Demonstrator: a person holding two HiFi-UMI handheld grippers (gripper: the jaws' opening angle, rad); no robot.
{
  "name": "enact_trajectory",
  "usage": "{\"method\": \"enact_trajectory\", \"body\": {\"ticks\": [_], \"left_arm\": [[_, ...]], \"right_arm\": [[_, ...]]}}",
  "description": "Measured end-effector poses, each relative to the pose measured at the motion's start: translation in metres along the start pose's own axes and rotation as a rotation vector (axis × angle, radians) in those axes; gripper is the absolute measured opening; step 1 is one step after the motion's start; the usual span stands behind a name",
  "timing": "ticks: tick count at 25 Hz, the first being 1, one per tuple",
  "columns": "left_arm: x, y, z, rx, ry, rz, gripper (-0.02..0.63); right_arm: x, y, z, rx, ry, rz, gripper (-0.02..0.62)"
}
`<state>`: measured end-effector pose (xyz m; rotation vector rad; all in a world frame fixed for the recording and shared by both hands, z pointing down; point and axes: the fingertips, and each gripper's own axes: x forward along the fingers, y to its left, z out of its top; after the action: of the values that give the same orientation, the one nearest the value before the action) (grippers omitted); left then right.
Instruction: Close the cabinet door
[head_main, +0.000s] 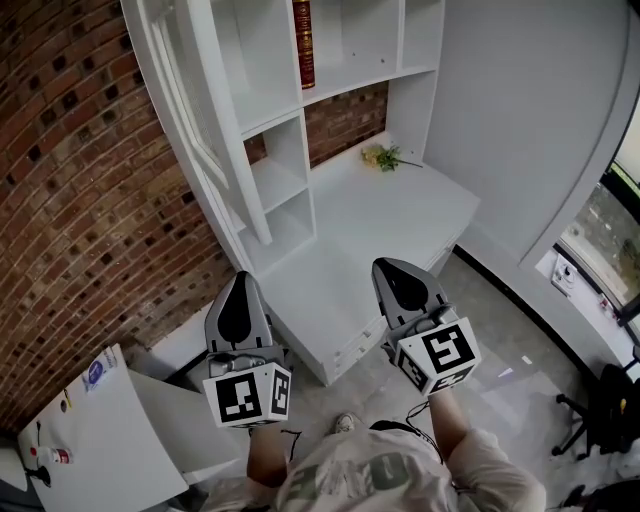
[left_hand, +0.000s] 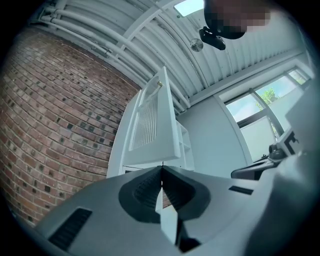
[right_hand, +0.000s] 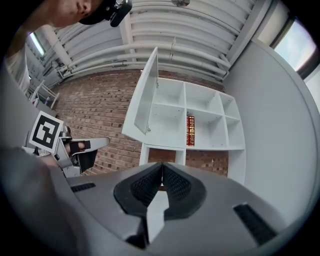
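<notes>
White cabinet door (head_main: 215, 130) stood wide open, closing not begun, left gripper (head_main: 243, 280) and right gripper (head_main: 388, 270) (jaws together, empty) well short.

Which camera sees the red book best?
The right gripper view: it shows the red book whole and upright. In the head view the book is cut off at the top; the left gripper view doesn't show it.

walls: red brick wall (head_main: 80, 180) left, plain grey wall (head_main: 520, 110) right | floor (head_main: 520, 350): pale, kinda glossy | window (head_main: 615, 225): daylight, greenery outside | ceiling (right_hand: 165, 30): white, ribbed, pipes | furniture: white desk top (head_main: 400, 215), small white table (head_main: 90, 440), black office chair (head_main: 600, 410)
</notes>
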<state>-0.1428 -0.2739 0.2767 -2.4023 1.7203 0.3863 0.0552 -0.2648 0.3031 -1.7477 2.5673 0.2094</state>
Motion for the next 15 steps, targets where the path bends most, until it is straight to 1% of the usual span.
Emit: {"method": "enact_trajectory", "body": {"ticks": [4,8,12,15], "left_arm": [[0.01,0.004,-0.006,0.002,0.014,0.017,0.012],[0.016,0.004,-0.006,0.008,0.01,0.044,0.012],[0.021,0.0,-0.003,0.016,0.002,0.073,0.012],[0.019,-0.002,-0.003,0.021,0.007,0.095,0.012]], "right_arm": [[0.019,-0.006,-0.003,0.019,0.005,0.012,0.015],[0.034,-0.012,0.003,0.038,-0.02,0.029,0.015],[0.043,-0.017,0.017,0.023,-0.049,0.059,0.016],[0.048,-0.018,0.018,0.023,-0.052,0.088,0.017]]}}
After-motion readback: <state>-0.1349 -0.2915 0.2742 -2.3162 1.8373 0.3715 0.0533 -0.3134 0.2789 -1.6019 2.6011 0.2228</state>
